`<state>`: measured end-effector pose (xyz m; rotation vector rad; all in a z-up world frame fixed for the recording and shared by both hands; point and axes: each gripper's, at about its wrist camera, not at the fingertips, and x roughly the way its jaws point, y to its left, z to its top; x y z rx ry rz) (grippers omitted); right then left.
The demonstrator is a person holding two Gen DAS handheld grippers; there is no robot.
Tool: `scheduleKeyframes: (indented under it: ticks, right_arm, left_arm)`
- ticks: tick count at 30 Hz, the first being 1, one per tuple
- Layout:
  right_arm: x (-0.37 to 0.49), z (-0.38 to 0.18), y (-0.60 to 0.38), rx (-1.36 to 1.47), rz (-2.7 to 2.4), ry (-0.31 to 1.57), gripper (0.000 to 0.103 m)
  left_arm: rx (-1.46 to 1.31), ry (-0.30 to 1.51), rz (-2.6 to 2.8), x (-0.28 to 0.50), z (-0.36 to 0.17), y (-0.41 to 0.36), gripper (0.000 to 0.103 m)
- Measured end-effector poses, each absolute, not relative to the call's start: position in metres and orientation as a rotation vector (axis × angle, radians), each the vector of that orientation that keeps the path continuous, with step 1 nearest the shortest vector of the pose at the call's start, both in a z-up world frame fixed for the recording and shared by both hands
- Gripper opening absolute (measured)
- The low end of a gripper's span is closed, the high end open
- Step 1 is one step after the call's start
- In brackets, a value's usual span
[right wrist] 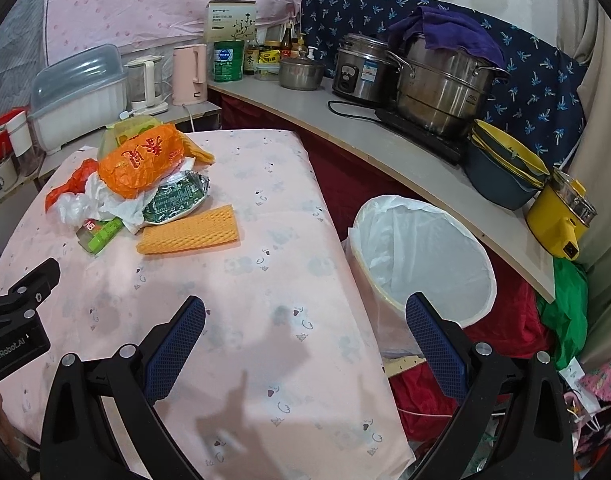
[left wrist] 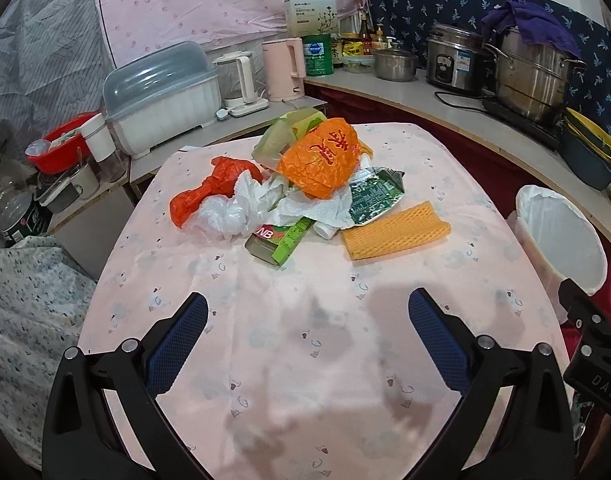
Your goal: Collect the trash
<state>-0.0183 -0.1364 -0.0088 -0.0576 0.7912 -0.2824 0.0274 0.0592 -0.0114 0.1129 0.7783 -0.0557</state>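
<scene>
Nearest are both tools, left gripper (left wrist: 307, 312) and right gripper (right wrist: 305, 314), hovering over bare pink tablecloth (left wrist: 305, 360) with jaws spread wide, holding nothing. The trash pile (left wrist: 305, 184) sits mid-table, further back. I'd grab the loose yellow foam net (left wrist: 397, 230) first since it's nearest, then swing right to the lined bin (right wrist: 421, 252) beside the table.

Black jaws — blue textured pads (left wrist: 177, 344).
</scene>
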Motion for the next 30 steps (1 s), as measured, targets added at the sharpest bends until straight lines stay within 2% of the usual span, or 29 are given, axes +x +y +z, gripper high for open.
scheduleKeyframes:
  ticks: [18,30]
  right_arm:
    - [0.048,-0.022,-0.082,-0.061,-0.189,0.803,0.096]
    - [0.108,-0.033,-0.042,-0.054,-0.124,0.816,0.096]
  left_arm:
    - [-0.018,0.844,0.032,0.096,-0.037,0.158,0.096]
    - [-0.103,0.881,0.045,0.162,-0.055,0.189,0.096]
